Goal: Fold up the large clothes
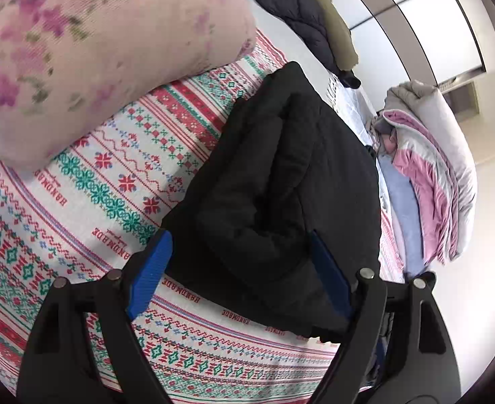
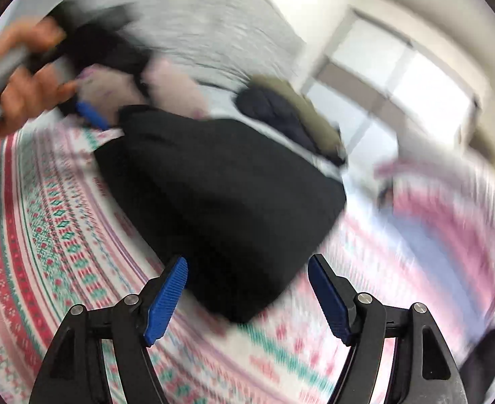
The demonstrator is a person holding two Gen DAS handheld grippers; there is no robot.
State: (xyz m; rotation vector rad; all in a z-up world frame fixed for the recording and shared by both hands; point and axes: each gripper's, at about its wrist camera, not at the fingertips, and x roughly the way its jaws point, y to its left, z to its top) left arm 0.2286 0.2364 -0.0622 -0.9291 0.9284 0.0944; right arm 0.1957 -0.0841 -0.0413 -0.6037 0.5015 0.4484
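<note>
Blue pads (image 1: pixel 151 271) of my left gripper (image 1: pixel 240 269) stand spread, straddling the folded black padded jacket (image 1: pixel 281 185) on the patterned bedspread (image 1: pixel 79 202), apparently to steady it. Further right, my right gripper (image 2: pixel 247 293) likewise gapes empty near the jacket's corner; its view is blurred.

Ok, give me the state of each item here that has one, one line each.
Black padded jacket: folded into a bundle, lying on the patterned bedspread.
Left gripper: open, fingers either side of the jacket's near edge.
Right gripper: open, empty, view motion-blurred.
Pink-and-grey quilt: heaped, unfolded.
</note>
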